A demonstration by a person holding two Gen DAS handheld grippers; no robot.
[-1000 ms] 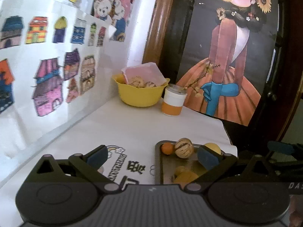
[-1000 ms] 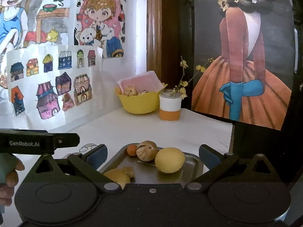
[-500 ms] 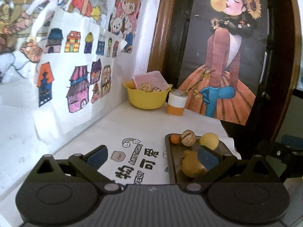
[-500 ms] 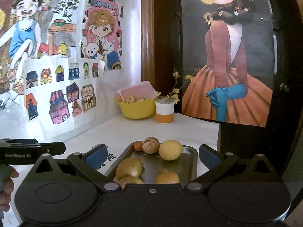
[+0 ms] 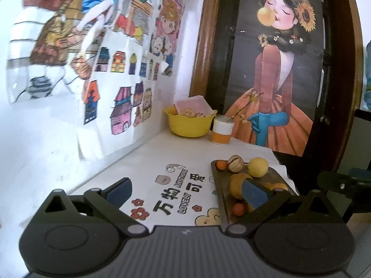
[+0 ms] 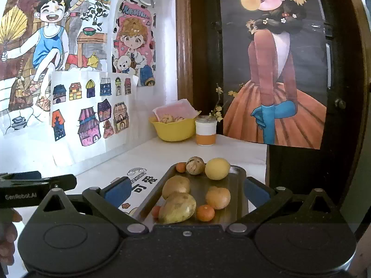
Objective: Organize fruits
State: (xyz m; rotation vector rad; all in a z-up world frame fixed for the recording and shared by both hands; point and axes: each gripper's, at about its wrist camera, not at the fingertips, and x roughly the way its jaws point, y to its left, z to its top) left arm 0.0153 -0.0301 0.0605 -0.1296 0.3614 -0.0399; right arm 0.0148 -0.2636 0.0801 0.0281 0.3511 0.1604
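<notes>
— How were the tools set?
— The left gripper (image 5: 185, 191) and right gripper (image 6: 183, 190) both gaped wide, holding and touching nothing.
— And the fruits (image 6: 178, 207)?
— Lying in the metal tray (image 6: 240, 199), just ahead of the right gripper.

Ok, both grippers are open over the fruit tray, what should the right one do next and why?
Probably lower the right hand-held gripper onto the big yellow-green fruit nearest it. Its jaws are open and empty, straddling the tray, and that fruit lies closest between them.
</notes>
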